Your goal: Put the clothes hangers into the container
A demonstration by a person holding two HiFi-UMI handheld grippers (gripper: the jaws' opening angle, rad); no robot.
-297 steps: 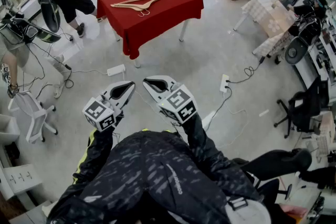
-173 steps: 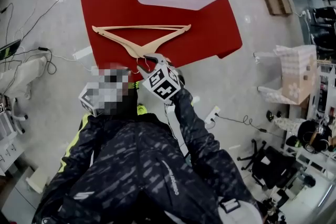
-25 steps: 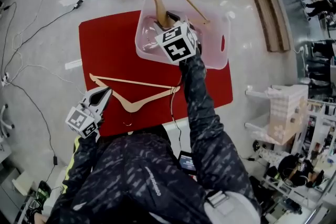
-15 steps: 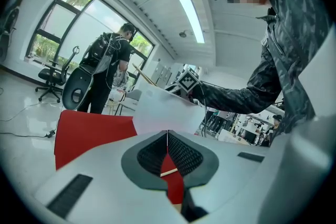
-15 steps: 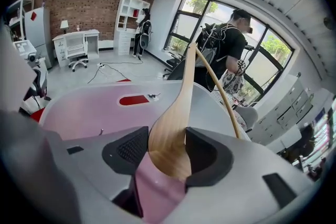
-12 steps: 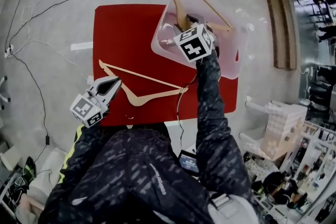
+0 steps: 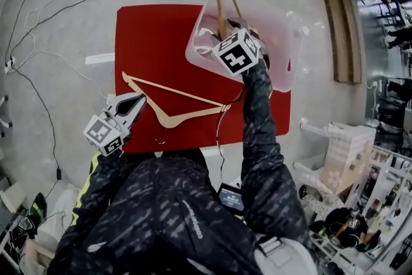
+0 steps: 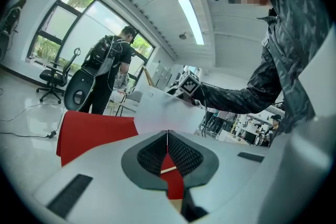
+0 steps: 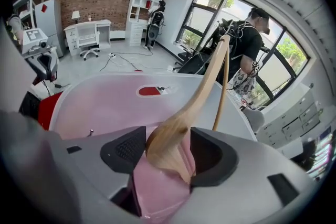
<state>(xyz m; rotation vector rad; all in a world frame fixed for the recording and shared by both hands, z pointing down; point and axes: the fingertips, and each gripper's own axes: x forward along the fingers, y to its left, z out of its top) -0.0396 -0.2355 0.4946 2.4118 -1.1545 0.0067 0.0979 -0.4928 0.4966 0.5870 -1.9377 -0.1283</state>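
The right gripper (image 9: 168, 153) is held over the container (image 7: 290, 42). Its jaws are opening, with the thick middle of one wooden hanger (image 9: 202, 93) between them. The pads flank the wood closely, but the hold is judged to be slackening rather than pinching. From this gripper the hanger rises up and away. Its long axis stands nearly upright, and its two arms project above the far rim of the container. Its hook cannot be made out.

The left gripper (image 7: 137, 100) is pressed together at the tips, and nothing is held in it.

The coming move is judged to turn on the second hanger (image 7: 177, 114), which lies flat on the red desk (image 7: 145, 35). It sits just ahead of the left gripper's tips and runs off to that gripper's right. Its long axis lies crosswise to the jaws, and its hook is pointed back toward the person. The near arm of this hanger is reached soonest by the left gripper. The right gripper is well apart from it, beyond its far end.
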